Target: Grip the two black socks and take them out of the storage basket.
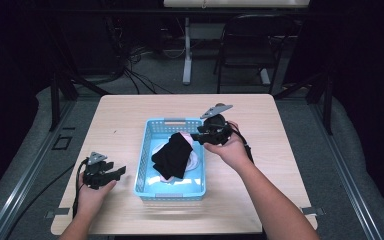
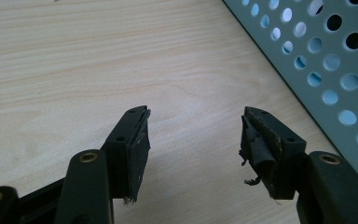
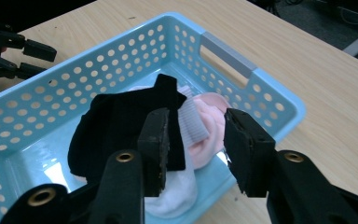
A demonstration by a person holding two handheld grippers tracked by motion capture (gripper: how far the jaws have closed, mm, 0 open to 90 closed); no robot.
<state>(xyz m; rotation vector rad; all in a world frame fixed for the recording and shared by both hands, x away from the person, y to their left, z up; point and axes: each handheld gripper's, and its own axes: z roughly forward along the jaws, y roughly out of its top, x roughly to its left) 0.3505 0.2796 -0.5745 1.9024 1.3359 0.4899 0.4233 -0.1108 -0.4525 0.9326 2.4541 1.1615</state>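
A light blue perforated basket (image 1: 145, 150) sits mid-table and holds a black cloth (image 1: 172, 156) lying over pink and white cloths (image 1: 195, 161). My right gripper (image 1: 199, 136) hovers at the basket's right rim, open and holding nothing. In the right gripper view the gripper (image 3: 196, 140) points down at the black cloth (image 3: 116, 126), with the pink cloth (image 3: 209, 123) beyond its jaws and the basket (image 3: 270, 102) around both. My left gripper (image 1: 121, 171) rests low on the table left of the basket, open. In the left gripper view the gripper (image 2: 193, 140) is over bare wood beside the basket wall (image 2: 326, 70).
The wooden table (image 1: 120, 115) has bare surface behind, left and right of the basket. A black chair (image 1: 252, 45) and a white desk leg (image 1: 187, 55) stand on the floor beyond the far edge. Cables trail from both grippers.
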